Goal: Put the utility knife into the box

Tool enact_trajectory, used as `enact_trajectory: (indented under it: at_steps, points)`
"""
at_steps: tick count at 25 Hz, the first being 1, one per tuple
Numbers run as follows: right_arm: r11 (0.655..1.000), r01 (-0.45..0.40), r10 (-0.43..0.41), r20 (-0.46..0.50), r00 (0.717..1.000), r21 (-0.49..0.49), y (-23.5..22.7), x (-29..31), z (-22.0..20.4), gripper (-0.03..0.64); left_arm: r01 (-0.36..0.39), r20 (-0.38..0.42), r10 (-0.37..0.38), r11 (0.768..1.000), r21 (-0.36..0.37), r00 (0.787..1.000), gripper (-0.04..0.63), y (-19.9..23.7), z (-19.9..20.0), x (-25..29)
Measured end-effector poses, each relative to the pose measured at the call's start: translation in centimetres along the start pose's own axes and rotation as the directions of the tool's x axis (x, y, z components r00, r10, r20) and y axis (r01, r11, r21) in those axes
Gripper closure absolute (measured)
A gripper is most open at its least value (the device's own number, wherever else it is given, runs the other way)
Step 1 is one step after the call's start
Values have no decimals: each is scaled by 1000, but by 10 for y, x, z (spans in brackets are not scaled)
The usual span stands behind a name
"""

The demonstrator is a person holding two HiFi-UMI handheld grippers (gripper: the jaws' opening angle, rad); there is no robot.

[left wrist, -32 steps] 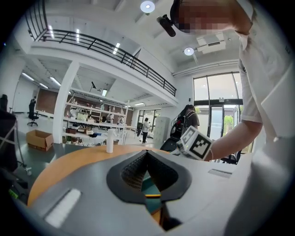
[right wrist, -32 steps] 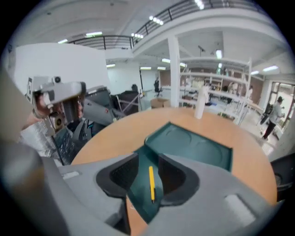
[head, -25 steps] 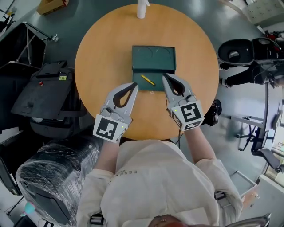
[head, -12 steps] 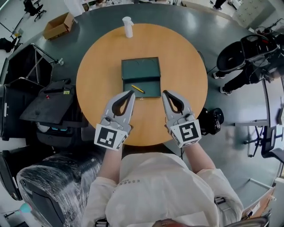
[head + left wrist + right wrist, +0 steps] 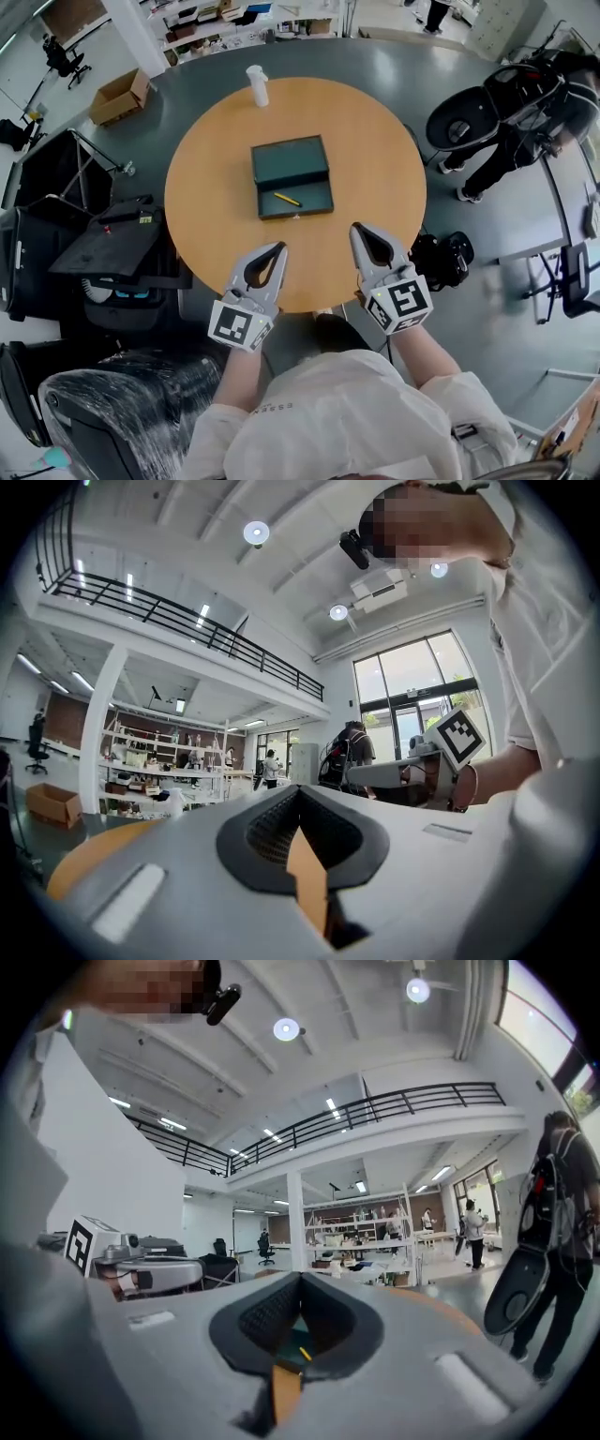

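Observation:
A dark green box [image 5: 291, 159] lies open in the middle of the round wooden table [image 5: 375, 150]. The yellow utility knife [image 5: 287, 199] lies inside its near half. Both grippers hover over the near table edge, well short of the box. My left gripper [image 5: 280, 247] is shut and holds nothing. My right gripper [image 5: 356, 228] is shut and empty too. In the left gripper view the left gripper [image 5: 298, 789] has its jaws meeting at the tip. In the right gripper view the knife [image 5: 302, 1354] and the green box show through the gap behind the right gripper's [image 5: 300, 1276] closed tips.
A white bottle [image 5: 256, 85] stands at the table's far edge. Left of the table are black equipment [image 5: 103, 234] and a plastic-wrapped chair [image 5: 103, 403]. A cardboard box [image 5: 115, 97] sits on the floor far left. A black bag [image 5: 441, 258] and a scooter [image 5: 487, 112] are at the right.
Both grippers have drawn back from the box to the near table edge, still shut. The head view has pulled back and shows more of the room. The knife stays in the box.

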State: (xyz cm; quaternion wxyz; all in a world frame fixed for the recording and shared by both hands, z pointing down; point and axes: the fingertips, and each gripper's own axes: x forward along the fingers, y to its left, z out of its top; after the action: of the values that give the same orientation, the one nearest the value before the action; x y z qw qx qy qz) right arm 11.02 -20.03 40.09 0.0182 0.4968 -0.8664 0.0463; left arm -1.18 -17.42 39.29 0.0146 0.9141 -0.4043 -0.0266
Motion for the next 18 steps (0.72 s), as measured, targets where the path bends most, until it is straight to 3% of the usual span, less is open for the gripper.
enact_trajectory:
  at_steps: [5, 9, 18]
  points:
    - [997, -15, 19, -51, 999, 70, 53, -42, -14, 624, 19, -1, -19, 1000, -1, 1000, 584, -29, 12, -60]
    - [998, -1, 4, -44, 999, 66, 92, -83, -16, 624, 17, 10, -17, 1000, 5, 1000, 584, -56, 18, -106]
    - [996, -9, 11, 24, 1000, -88, 146, -165, -2, 624, -21, 32, 22, 999, -31, 999, 584, -111, 26, -174]
